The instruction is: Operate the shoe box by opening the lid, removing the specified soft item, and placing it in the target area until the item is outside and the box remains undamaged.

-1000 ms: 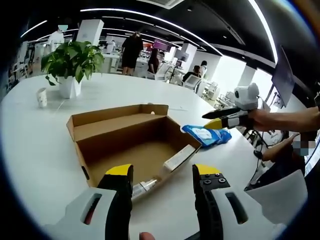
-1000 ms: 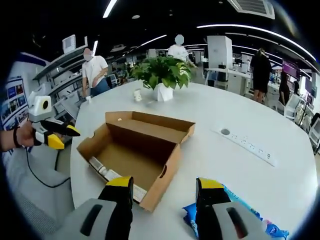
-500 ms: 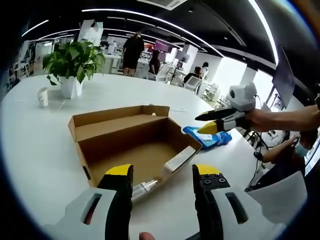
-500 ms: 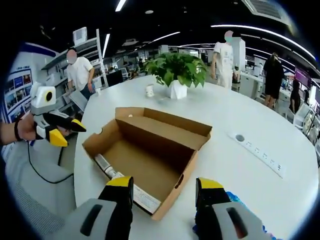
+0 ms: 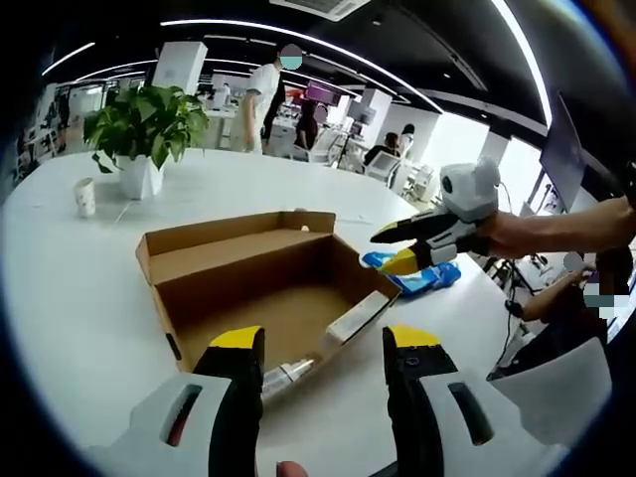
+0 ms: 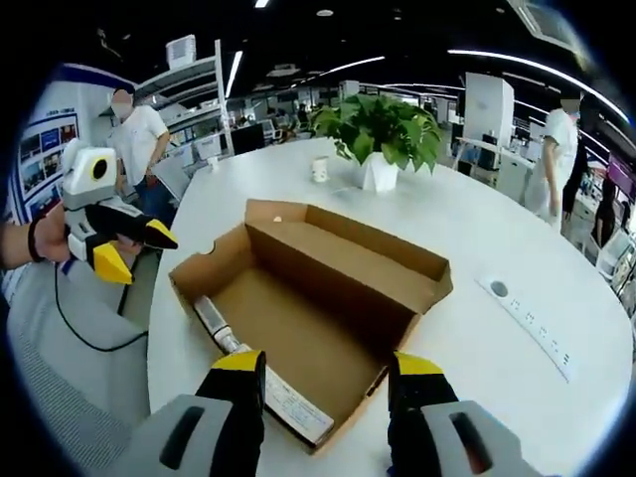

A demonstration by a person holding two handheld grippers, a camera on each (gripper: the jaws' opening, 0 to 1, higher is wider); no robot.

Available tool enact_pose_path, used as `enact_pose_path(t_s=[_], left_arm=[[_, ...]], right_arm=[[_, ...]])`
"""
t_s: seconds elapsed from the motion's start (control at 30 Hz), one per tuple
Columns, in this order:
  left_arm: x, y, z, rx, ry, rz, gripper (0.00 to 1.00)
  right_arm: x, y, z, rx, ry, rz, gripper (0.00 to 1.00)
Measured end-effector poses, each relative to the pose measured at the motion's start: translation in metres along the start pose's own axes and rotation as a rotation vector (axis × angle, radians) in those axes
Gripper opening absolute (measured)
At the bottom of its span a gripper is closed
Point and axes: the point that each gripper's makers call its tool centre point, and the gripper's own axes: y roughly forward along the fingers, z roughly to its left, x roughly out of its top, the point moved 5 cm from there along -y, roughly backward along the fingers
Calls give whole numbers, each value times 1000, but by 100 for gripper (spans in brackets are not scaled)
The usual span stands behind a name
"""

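The shoe box (image 5: 263, 288) lies open and flat on the white table (image 5: 70, 258). Its lid is folded back toward the potted plant (image 5: 144, 124), so the interior is accessible from the operator's side. A label strip and a tube-like object rest along the near inner wall; the floor of the box is otherwise bare cardboard.

In the left gripper view the box's long axis runs from near left to far right.

The left gripper (image 5: 323, 348) is spread wide and empty, poised over the near edge.

The blue soft pack (image 5: 417, 273) lies on the table just beside the far right end of the box. This placement suggests removal is complete.

The right gripper (image 5: 393, 248) hovers above the pack, its jaws parted and holding nothing.
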Motion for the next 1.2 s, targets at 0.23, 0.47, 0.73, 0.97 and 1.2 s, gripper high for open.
enact_pose_path(t_s=[0.23,0.47,0.73,0.97,1.2], left_arm=[[1,0,2,2,-2,-6,49],[2,1,4,-2,-3,-11,49],[4,3,3,-10,12,-13,49],[6,1,8,-1,6,-24,49],[9,0,7,-9,-2,-43,50]], right_arm=[[-2,9,5,54,-100,65,47],[-5,18,8,99,-181,123,47],[-11,30,3,136,-257,206,48],[-16,42,3,213,-287,277,51],[-17,52,5,279,-298,334,53]])
